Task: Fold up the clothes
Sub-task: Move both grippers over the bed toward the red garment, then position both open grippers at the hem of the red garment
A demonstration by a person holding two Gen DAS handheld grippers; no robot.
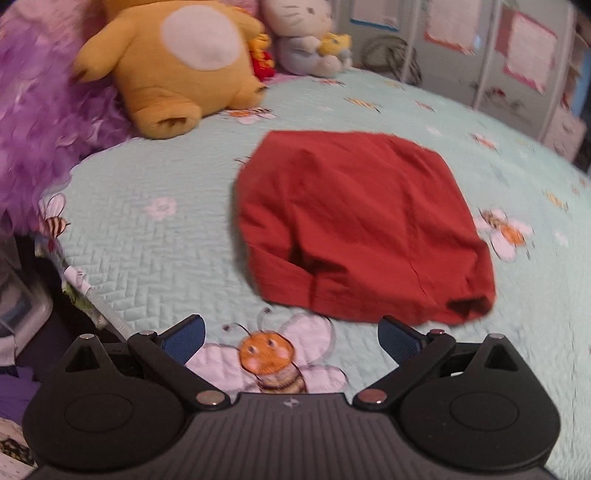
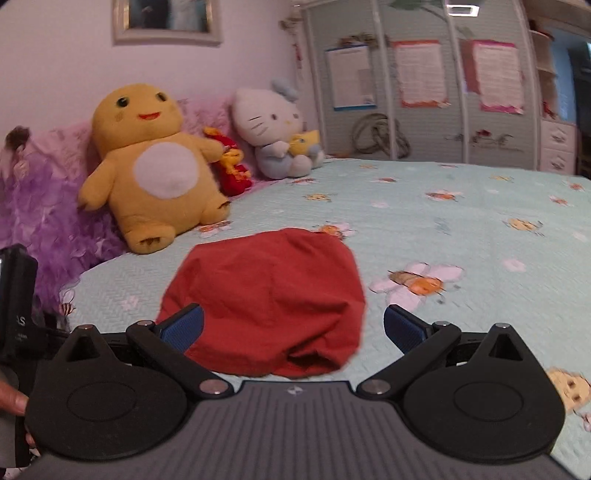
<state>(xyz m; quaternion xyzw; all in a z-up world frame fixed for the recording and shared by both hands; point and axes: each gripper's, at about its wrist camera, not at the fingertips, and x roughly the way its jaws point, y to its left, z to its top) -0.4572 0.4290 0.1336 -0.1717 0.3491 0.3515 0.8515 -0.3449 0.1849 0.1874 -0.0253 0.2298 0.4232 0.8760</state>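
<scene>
Only right wrist shows framed picture above red garment.

Bedroom with a pale pink wall and a framed picture hung high. Bed under a quilted mint bedspread printed with bees and flowers. At the head, purple ruffled pillows, a yellow plush, a small red toy and a white cat plush, side by side. Behind, a pale wardrobe with papers stuck on its doors. White drawers far right. Ceiling light reflected above.
</scene>
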